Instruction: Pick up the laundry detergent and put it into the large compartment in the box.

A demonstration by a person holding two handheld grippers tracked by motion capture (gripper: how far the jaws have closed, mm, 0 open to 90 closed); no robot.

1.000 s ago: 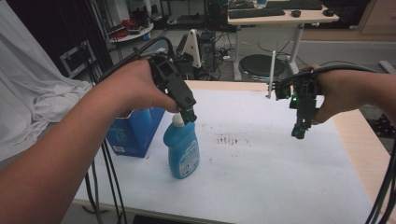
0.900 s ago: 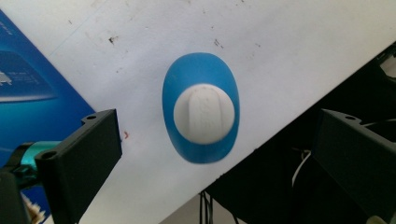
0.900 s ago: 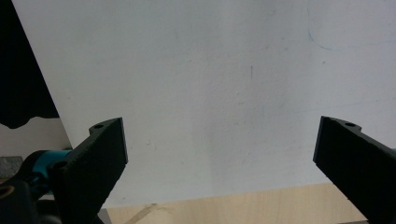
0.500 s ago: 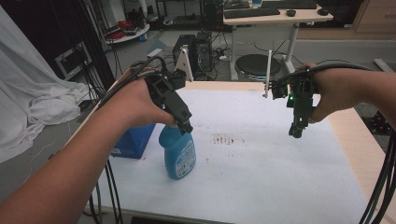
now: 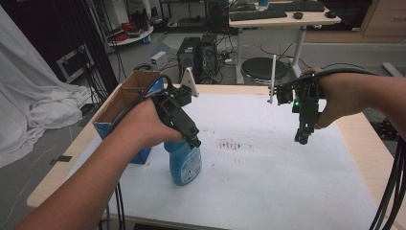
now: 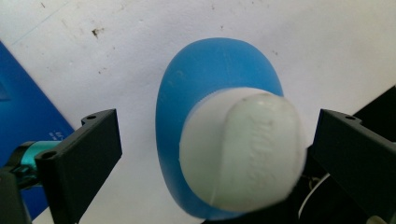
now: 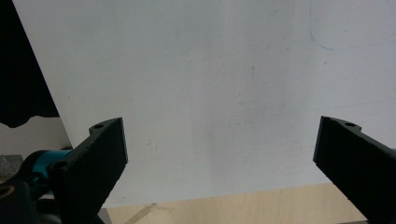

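Observation:
A blue spray bottle [image 5: 185, 164] stands upright on the white sheet [image 5: 268, 172], next to a blue box. My left gripper [image 5: 195, 142] hangs right over its top, open. In the left gripper view the white cap [image 6: 243, 149] sits between the two wide-apart jaws of the left gripper [image 6: 217, 135], with a gap on each side, and the blue body [image 6: 205, 70] shows below it. My right gripper [image 5: 302, 139] is held in the air over the right part of the sheet. Seen along its own jaws, the right gripper [image 7: 219, 149] is open, with bare white sheet between its jaws.
An open-topped blue cardboard box [image 5: 125, 100] stands at the table's left edge, close behind the bottle. A brownish stain [image 5: 231, 143] marks the sheet's middle. Bare wood table [image 5: 368, 143] borders the sheet at right. A stool and desks stand beyond the far edge.
My left gripper has sunk lower over the bottle, so its jaws now flank the white cap and hide it in the high view. The right gripper has hardly moved.

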